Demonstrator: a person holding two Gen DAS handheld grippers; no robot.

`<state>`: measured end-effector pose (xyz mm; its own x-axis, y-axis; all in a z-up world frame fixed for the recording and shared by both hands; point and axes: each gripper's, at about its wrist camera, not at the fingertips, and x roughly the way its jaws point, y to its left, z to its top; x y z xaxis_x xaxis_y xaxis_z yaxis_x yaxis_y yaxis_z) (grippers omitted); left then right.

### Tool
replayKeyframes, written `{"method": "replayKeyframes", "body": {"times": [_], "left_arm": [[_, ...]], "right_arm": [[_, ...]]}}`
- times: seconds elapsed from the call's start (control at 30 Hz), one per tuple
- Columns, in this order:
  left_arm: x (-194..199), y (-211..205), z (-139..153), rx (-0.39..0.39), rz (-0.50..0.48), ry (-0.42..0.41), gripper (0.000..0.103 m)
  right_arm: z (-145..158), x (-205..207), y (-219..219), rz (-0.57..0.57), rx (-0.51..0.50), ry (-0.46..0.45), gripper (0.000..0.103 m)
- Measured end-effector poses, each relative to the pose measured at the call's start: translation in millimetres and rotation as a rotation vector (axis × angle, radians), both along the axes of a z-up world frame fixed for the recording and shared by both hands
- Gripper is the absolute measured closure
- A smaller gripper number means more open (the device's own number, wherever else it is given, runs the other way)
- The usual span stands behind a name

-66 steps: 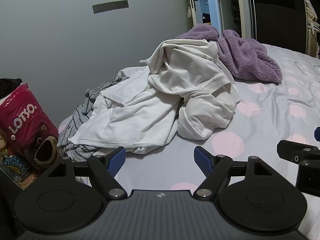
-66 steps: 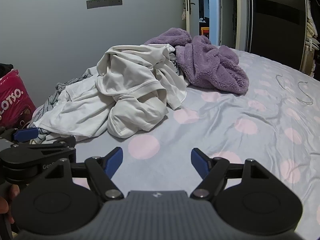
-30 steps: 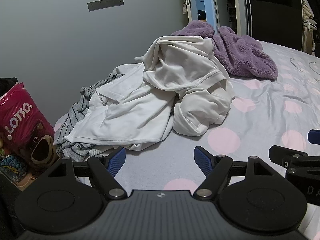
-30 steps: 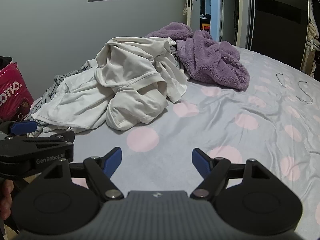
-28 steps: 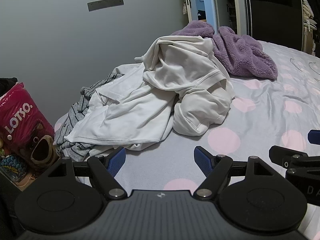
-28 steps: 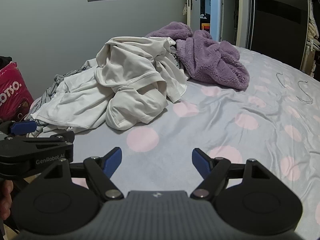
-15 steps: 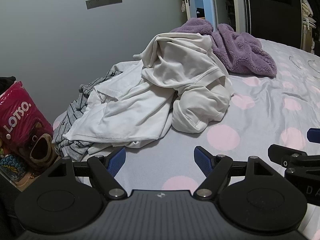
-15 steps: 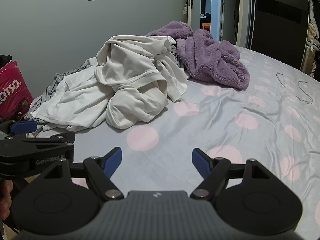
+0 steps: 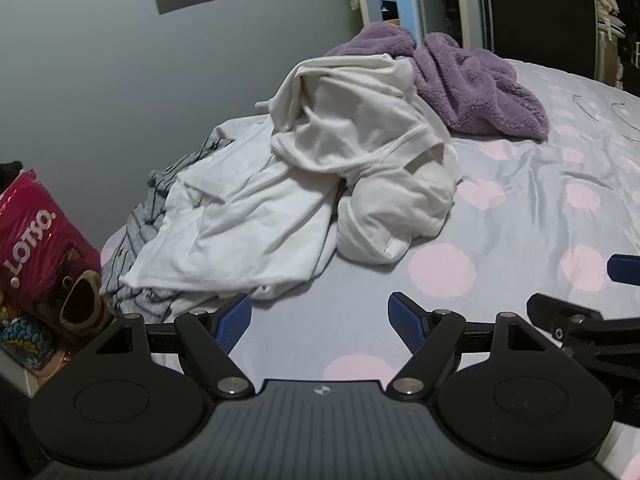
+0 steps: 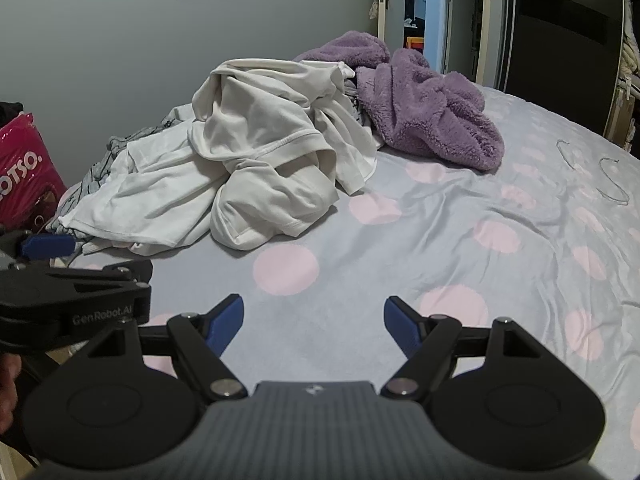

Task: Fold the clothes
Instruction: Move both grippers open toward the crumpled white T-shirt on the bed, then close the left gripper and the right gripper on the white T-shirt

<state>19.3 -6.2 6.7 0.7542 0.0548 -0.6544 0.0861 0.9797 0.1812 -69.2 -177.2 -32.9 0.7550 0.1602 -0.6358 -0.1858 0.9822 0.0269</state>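
A heap of white garments point(image 9: 320, 184) point(image 10: 256, 168) lies crumpled on the bed, over a grey striped garment point(image 9: 152, 216) point(image 10: 96, 168) at its left. Behind the heap sits a fluffy purple garment point(image 9: 472, 88) point(image 10: 424, 108). My left gripper point(image 9: 320, 318) is open above the sheet, just short of the heap's near edge, nothing between its fingers. My right gripper point(image 10: 313, 318) is open too, over bare sheet to the right of the heap. Each gripper shows at the edge of the other's view.
The bed sheet point(image 10: 460, 264) is grey with pink dots. A pink LOTSO bag point(image 9: 36, 248) point(image 10: 20, 176) stands off the bed's left edge. Two wire hangers point(image 10: 592, 172) lie at the far right. A grey wall and an open doorway point(image 10: 416, 12) stand behind.
Both grippers have edged forward toward the clothes heap, which looks slightly larger and lower in both views. Both stayed open. The clothes have not moved.
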Motion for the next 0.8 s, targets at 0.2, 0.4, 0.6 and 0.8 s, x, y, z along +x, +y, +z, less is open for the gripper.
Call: {"method": "replayKeyframes", "body": {"times": [0.2, 0.4, 0.6, 0.8], "left_arm": [[38.1, 0.0, 24.0, -0.063, -0.121, 0.030, 0.032], [92.4, 0.0, 33.8, -0.017, -0.244, 0.007, 0.035], [159.1, 14.6, 5.6, -0.057, -0.292, 0.109, 0.050], [183.9, 20.1, -26.6, 0.049, -0.330, 0.098, 0.052]], "right_arm": [[4.9, 34.4, -0.1, 0.022, 0.019, -0.004, 0.032], [6.0, 75.7, 4.9, 0.048, 0.025, -0.006, 0.035], [-9.6, 132.6, 18.2, 0.064, 0.024, 0.025, 0.036], [-40.9, 182.0, 29.8, 0.055, 0.048, 0.105, 0.036]]}}
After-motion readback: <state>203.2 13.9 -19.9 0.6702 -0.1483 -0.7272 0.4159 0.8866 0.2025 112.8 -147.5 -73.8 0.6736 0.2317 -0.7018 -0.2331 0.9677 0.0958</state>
